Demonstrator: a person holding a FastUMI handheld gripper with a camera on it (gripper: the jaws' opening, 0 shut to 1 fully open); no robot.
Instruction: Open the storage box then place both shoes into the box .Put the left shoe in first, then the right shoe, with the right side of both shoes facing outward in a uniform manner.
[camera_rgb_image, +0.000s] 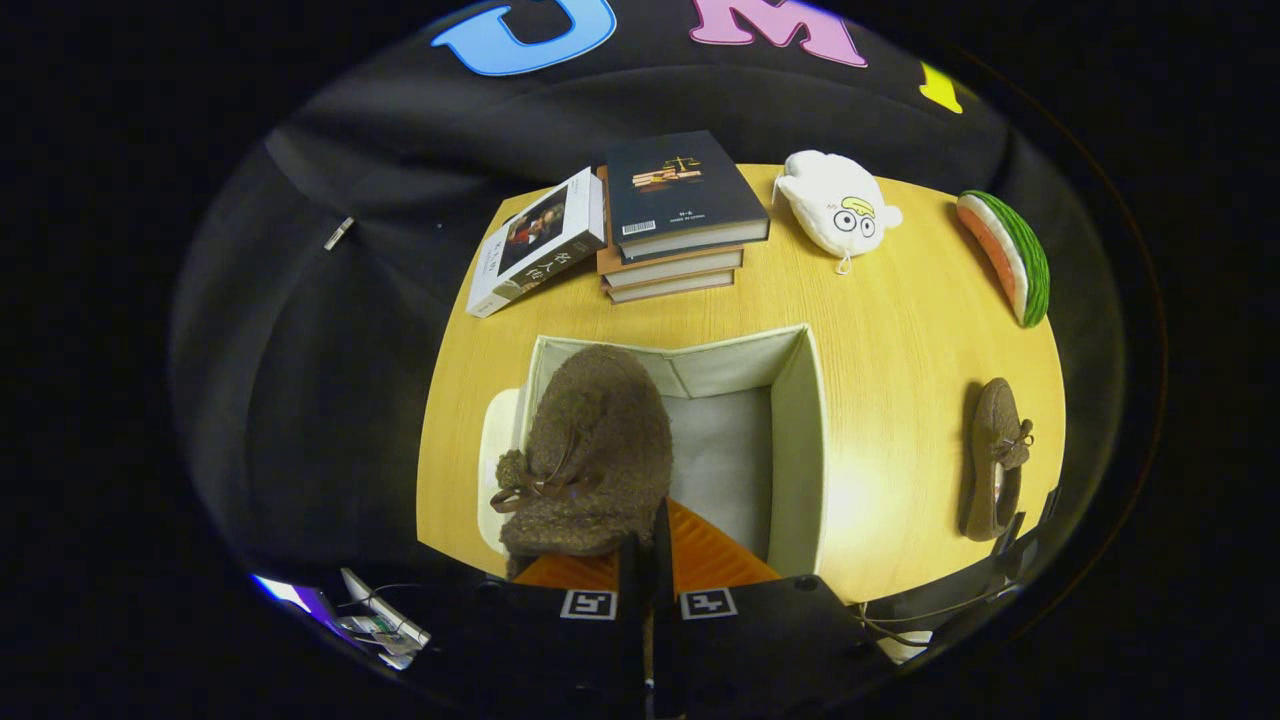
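The cream fabric storage box (797, 430) stands open on the wooden table, just ahead of my fingers. A brown fuzzy shoe (590, 450) with a bow hangs over the box's left half, toe pointing away from me and above the far rim. My gripper (645, 555) is shut on the shoe's near end, the fingers pressed close together. The second brown shoe (993, 460) lies on the table to the right of the box, apart from it. The box floor to the right of the held shoe is bare.
A white flat piece (495, 450), maybe the lid, lies against the box's left side. Beyond the box are a stack of books (680, 215), a leaning book (535, 245), a white plush toy (835, 205) and a watermelon-slice toy (1005, 255). The table edge (440, 400) runs close on the left.
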